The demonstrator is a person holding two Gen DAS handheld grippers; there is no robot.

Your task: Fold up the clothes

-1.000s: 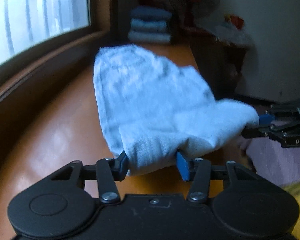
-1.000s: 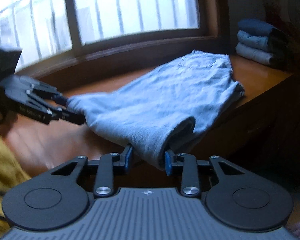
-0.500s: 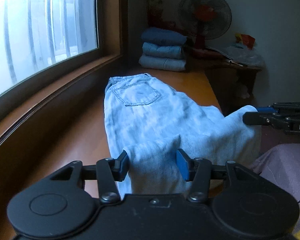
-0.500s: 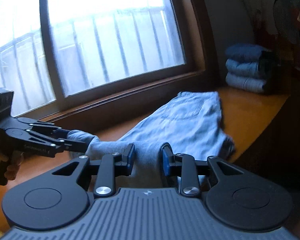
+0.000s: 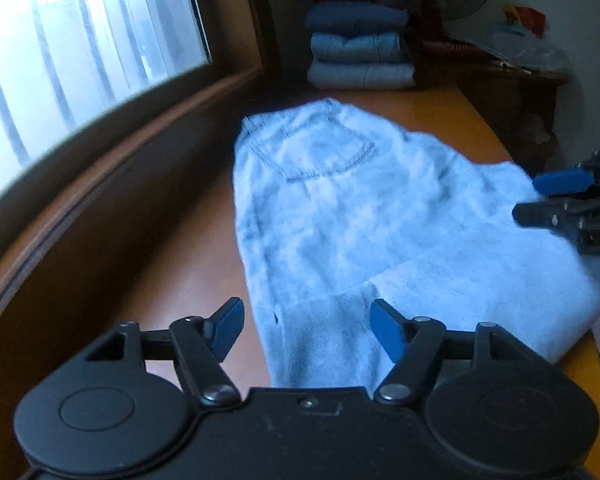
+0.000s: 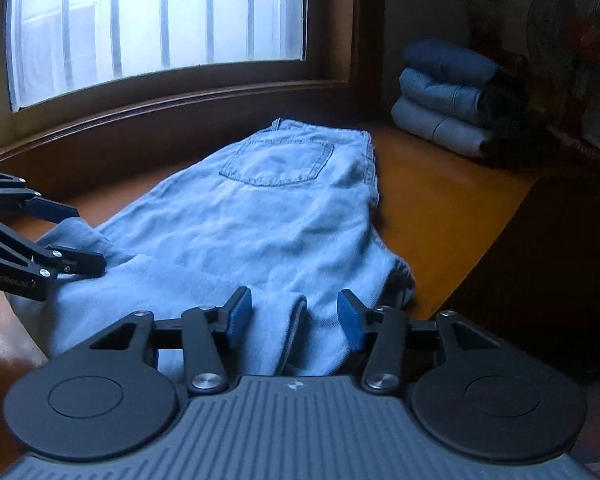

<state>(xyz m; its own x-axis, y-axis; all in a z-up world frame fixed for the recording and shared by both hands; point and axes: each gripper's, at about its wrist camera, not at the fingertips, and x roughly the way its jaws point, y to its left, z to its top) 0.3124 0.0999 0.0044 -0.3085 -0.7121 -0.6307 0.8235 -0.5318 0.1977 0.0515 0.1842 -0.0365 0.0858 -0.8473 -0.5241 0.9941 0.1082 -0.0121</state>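
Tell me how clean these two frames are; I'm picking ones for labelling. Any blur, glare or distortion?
Left wrist view: motion-blurred, jeans soft, window blown out, fisheye bends the sill. Right wrist view: sharper, pocket stitching readable on the jeans, window overexposed, folded stack dim, corners dark.

The supporting surface is an orange-brown wooden table (image 6: 440, 208) set along a window wall. A pair of light blue jeans (image 6: 268, 216) lies flat on it, back pocket facing up, near end folded over. A stack of three folded jeans (image 6: 444, 96) rests at the far end.
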